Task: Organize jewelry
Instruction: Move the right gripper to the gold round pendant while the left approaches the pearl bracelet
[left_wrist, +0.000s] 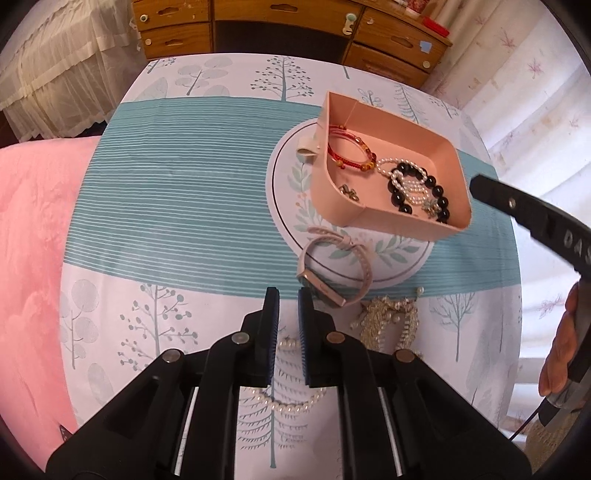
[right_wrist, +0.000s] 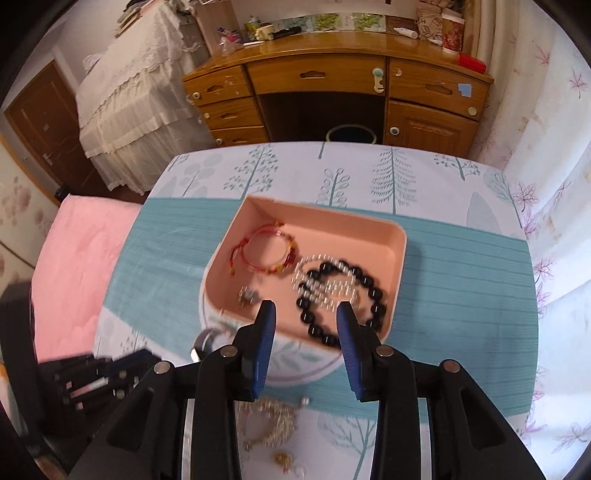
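Observation:
A pink tray (left_wrist: 413, 221) (right_wrist: 397, 273) on the table holds a red cord bracelet (left_wrist: 349, 149) (right_wrist: 258, 251), a black bead bracelet (left_wrist: 421, 188) (right_wrist: 340, 295), a pearl strand (left_wrist: 400, 181) and small charms. A pink watch (left_wrist: 332, 273), a gold chain pile (left_wrist: 388, 317) (right_wrist: 273, 421) and a pearl bracelet (left_wrist: 288, 398) lie on the cloth in front of the tray. My left gripper (left_wrist: 288, 299) is open a little and empty, above the pearl bracelet, beside the watch. My right gripper (right_wrist: 304, 314) is open and empty over the tray's near edge.
The table has a tree-print cloth (left_wrist: 184, 203). A white clip (left_wrist: 308, 146) lies left of the tray. A pink bed (left_wrist: 33, 258) is on the left, a wooden desk (right_wrist: 332, 85) beyond the table, curtains (right_wrist: 554, 184) on the right.

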